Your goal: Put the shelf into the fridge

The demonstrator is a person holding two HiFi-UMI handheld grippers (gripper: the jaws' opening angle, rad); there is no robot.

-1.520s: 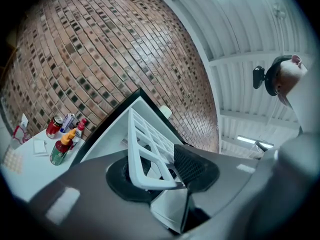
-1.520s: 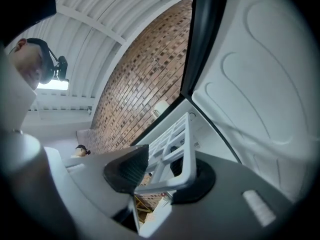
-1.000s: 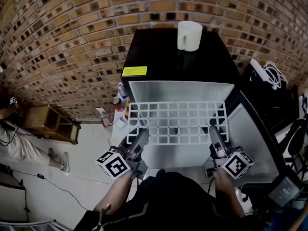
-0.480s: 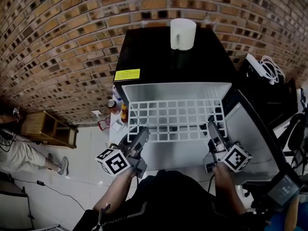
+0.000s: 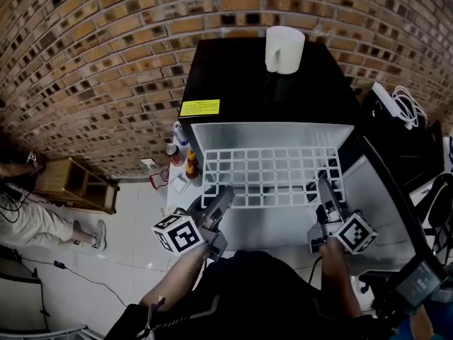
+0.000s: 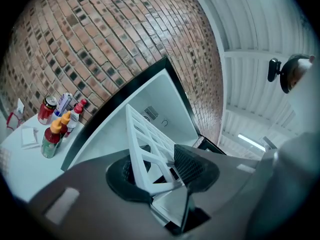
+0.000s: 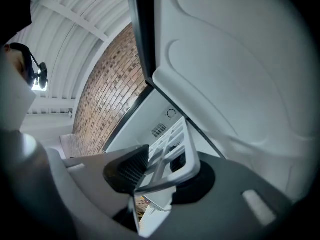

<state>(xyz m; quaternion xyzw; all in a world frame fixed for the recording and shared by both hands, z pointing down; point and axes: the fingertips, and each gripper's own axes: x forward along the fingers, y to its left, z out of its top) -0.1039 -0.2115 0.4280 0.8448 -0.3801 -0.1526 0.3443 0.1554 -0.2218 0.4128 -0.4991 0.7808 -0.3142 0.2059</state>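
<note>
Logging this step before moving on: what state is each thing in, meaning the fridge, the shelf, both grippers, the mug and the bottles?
fridge: door open, swung to the right.
shelf: roughly level, reaching into the fridge, held at both near corners.
left gripper: shut on the shelf.
right gripper: shut on the shelf.
mug: upright on top of the fridge.
bottles: upright beside the fridge.

Bright, even light; heavy fisheye curving at edges; close foreground slightly soft.
</note>
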